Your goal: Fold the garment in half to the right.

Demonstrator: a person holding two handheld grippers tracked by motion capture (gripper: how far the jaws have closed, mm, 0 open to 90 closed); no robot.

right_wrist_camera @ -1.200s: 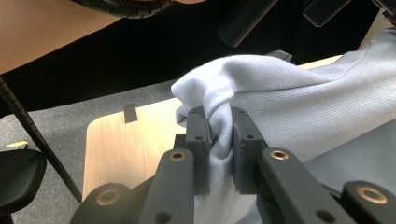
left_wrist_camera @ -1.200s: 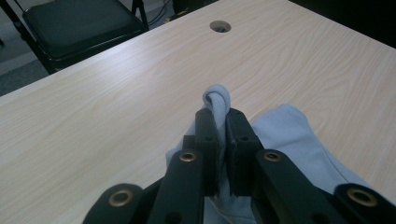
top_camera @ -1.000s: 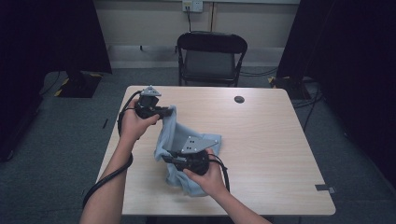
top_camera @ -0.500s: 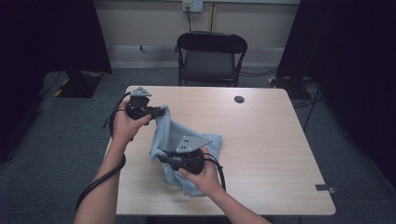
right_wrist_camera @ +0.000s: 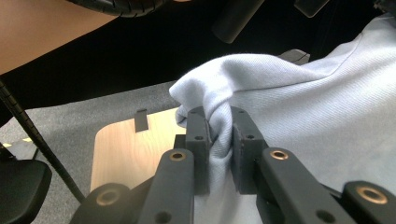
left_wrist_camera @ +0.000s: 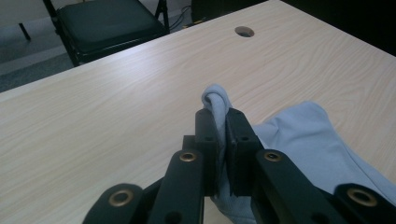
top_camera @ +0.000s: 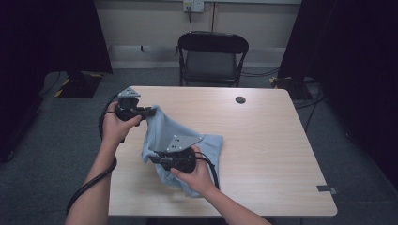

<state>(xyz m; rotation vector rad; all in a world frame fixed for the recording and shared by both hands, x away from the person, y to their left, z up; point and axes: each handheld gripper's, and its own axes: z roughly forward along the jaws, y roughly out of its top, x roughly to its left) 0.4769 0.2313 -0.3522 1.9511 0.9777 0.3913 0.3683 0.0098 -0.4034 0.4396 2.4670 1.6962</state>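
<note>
A light-blue cloth (top_camera: 180, 140) is clamped at one bunched edge by the left gripper (top_camera: 149, 111) and at another by the right gripper (top_camera: 155, 158), stretched taut between them above the table (top_camera: 272, 140), with its slack draped on the wood below the right gripper.

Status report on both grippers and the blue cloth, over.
Left gripper and right gripper both shut on the light blue cloth, lifted partly off the table. Nothing in the way.
</note>
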